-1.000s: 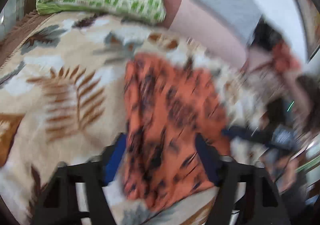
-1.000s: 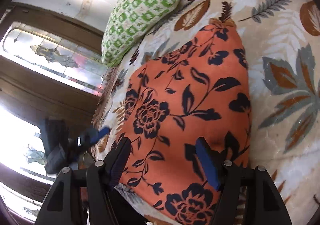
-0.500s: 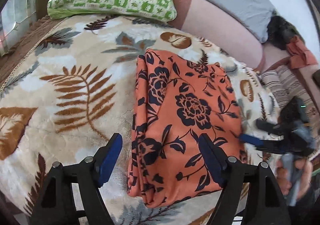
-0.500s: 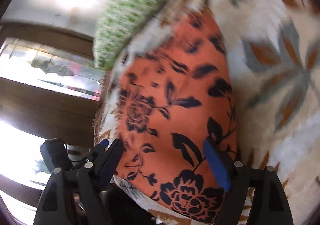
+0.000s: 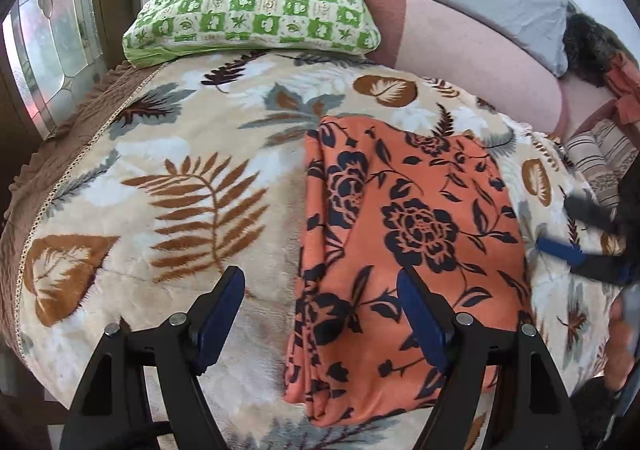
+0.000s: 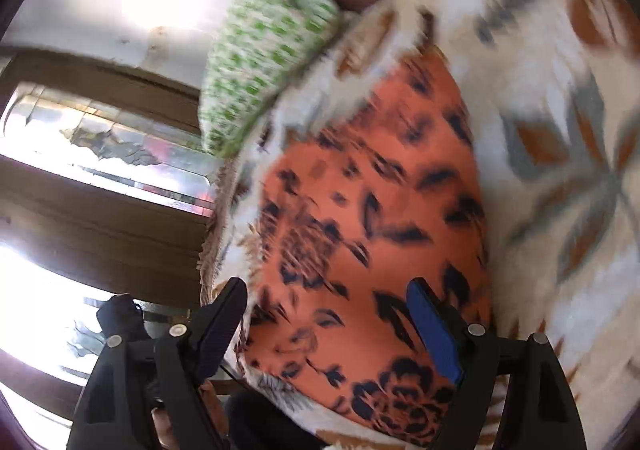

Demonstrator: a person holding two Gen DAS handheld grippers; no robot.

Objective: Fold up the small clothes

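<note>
Left wrist cam: steep look down over blanket, close; orange floral garment centre-right of frame, green pillow at top. Right wrist cam: shallower, rolled, blurred; window at left of frame, same garment at centre, pillow upper centre. Both views share garment, pillow & blanket

Right wrist view motion-blurred throughout; right gripper smeared, cut by left wrist view's edge.

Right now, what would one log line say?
left gripper: open, empty | right gripper: open, empty | orange floral folded cloth: lying on leaf-patterned blanket
</note>
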